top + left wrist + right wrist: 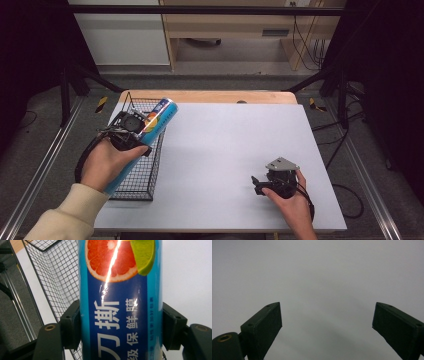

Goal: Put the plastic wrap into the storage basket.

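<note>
one long blue box (145, 137), one wire basket (137, 187), two grippers. my left gripper (121, 327) is clenched on the box, tilted above the basket at the table's (225, 165) left edge. my right gripper (327, 322) is released, jaws wide, low over the bare surface near the front right; broad free room between.

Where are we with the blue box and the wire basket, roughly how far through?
Done: the left gripper is shut on the long blue box, its fingers pressed to both sides. In hand: the box is held tilted over the wire basket, not yet inside it. Left, if the basket is the goal: lower and release. The right gripper is open over the bare white table.
</note>
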